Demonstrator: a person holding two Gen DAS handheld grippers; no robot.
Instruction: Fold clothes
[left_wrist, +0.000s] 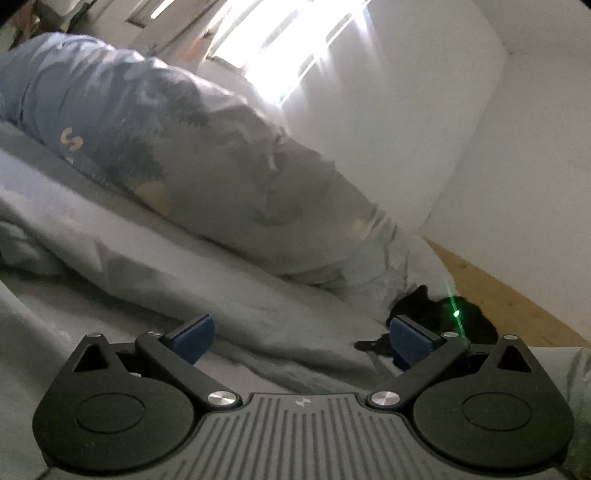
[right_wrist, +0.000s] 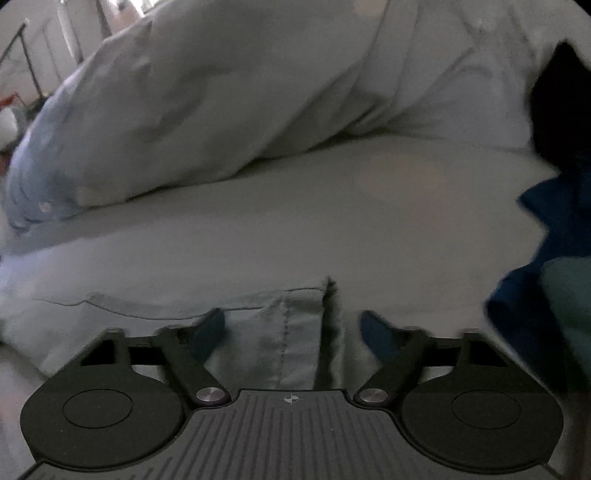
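In the right wrist view a pale grey-green garment (right_wrist: 295, 332) lies on the bed, its stitched hem and a vertical seam running between my fingers. My right gripper (right_wrist: 291, 328) stands open around that hem, and the pads are apart from the cloth. In the left wrist view my left gripper (left_wrist: 303, 336) is open just above rumpled grey cloth (left_wrist: 240, 295), with nothing gripped. A small black cloth (left_wrist: 443, 317) lies right beside the right fingertip (left_wrist: 410, 339), with a green light spot on it.
A bulky blue-and-grey patterned duvet (left_wrist: 166, 129) lies across the bed behind both grippers, also the duvet (right_wrist: 184, 92) in the right view. Dark blue clothing (right_wrist: 554, 240) is heaped at the right. Wooden floor (left_wrist: 498, 295) and a white wall (left_wrist: 461, 110) lie beyond the bed's edge.
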